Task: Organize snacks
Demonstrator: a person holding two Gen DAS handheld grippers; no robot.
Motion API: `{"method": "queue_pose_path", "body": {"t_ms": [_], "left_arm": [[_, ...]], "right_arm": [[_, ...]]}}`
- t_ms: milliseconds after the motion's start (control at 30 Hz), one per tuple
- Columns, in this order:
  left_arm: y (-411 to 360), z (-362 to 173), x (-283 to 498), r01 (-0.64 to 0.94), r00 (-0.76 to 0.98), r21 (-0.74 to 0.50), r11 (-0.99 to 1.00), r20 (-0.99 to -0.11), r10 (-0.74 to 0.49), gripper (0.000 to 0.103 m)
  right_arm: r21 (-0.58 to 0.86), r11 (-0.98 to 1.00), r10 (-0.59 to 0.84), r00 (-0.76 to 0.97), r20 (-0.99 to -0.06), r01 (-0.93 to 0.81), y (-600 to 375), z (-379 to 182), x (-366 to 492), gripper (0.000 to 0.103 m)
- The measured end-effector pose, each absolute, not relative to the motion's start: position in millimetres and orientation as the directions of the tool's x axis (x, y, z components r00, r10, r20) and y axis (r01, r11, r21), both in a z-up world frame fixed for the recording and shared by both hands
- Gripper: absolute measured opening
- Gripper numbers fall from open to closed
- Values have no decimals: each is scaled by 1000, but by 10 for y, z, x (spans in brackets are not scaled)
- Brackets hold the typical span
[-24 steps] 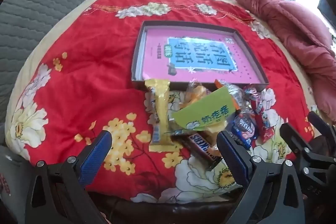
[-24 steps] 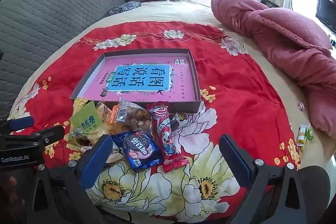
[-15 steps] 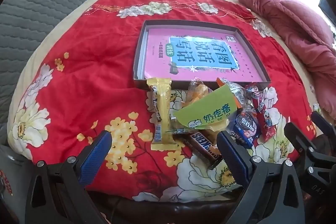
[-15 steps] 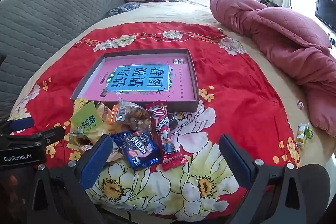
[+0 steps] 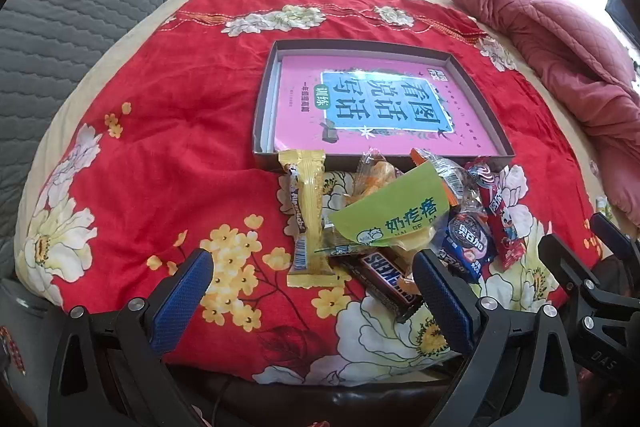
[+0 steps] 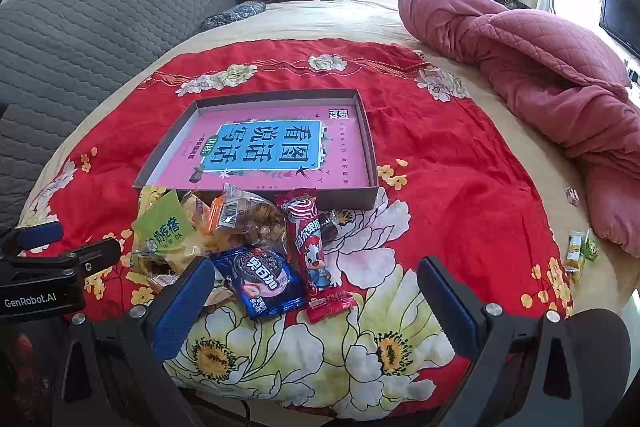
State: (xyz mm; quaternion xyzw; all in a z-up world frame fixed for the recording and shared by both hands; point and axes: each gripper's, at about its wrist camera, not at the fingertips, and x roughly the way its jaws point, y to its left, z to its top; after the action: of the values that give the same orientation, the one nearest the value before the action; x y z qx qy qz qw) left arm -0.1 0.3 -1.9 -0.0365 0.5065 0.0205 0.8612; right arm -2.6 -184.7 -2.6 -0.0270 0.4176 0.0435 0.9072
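Snack pile on the red cover of the bed, touching the near wall of the shallow box, which holds a pink book. Left tool and right tool both stand wide open and empty, near the bed's near edge, tilted down toward the pile. The gold bar lies at the pile's left end, long axis running near-to-far, its near end just beyond the gap of the left tool. The Snickers bar lies slantwise beside that tool's right pad. The blue packet and red stick lie just beyond the right tool, toward its left pad. Judged: the left tool is nearer the gold bar, the right tool nearer the blue packet; the box lies straight beyond both.
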Motion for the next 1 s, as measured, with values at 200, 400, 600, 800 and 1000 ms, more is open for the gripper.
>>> {"method": "queue_pose_path", "body": {"t_ms": [200,400,600,800,1000], "left_arm": [[-15,-22,2,-69,488,-44,997,-873,-5,100],[-22,-25,-10,-67,488,-45,997,-873,-7,100],[-29,-20,-19,-65,489,-45,997,-872,-8,100],[-31,-20,-20,-66,490,-45,997,-872,-7,100],[-36,-17,-17,-65,488,-45,997,-873,-7,100]], "right_arm": [[-9,995,56,648,-760,-97,-1863,-34,-24,102],[-12,995,55,648,-760,-99,-1867,-37,-22,102],[-12,995,54,647,-761,-97,-1871,-38,-24,102],[-11,995,53,644,-764,-94,-1877,-44,-23,102],[-11,995,53,643,-764,-95,-1888,-64,-24,102]]}}
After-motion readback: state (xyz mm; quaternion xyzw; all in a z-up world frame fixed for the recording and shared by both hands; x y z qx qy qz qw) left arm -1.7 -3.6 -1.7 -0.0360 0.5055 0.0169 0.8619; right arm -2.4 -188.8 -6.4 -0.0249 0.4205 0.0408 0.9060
